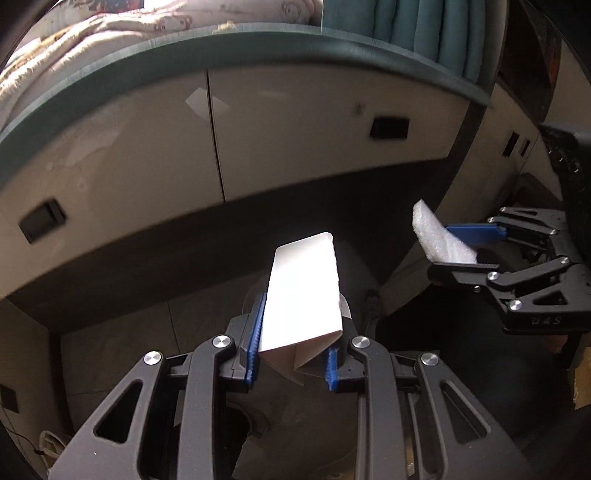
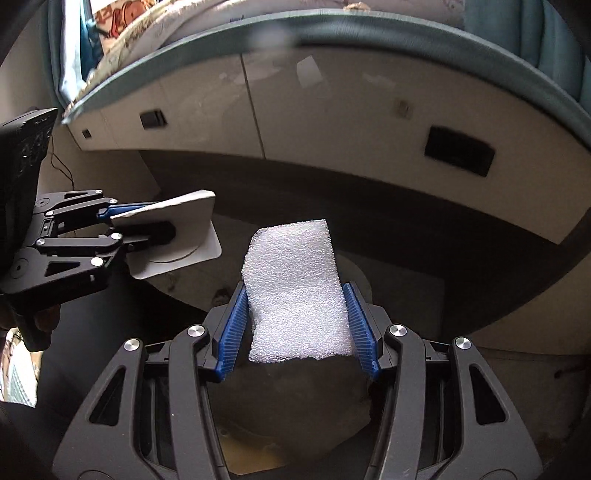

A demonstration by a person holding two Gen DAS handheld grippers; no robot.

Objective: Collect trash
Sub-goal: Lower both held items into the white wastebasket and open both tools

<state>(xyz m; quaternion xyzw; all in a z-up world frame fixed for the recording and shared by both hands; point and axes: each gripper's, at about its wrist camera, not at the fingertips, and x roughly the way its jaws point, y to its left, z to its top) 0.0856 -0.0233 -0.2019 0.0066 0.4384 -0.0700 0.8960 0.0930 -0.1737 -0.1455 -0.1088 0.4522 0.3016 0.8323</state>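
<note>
Left tool [image 1: 291, 339] clamped on a white folded card [image 1: 303, 291], card sticking out forward between its fingers. Right tool [image 2: 299, 325] clamped on a white foam piece [image 2: 295, 291], both held up near the bed drawers [image 1: 295, 147].

We are in a home, in a bedroom. We see a bed [image 1: 258, 44] with a teal edge; on it lies a quilt [image 1: 74, 48] with a flower pattern. Under this edge are beige drawers [image 1: 295, 140] with dark recessed handles [image 1: 389, 128]. Behind the bed hangs a teal curtain [image 1: 424, 22].
</note>
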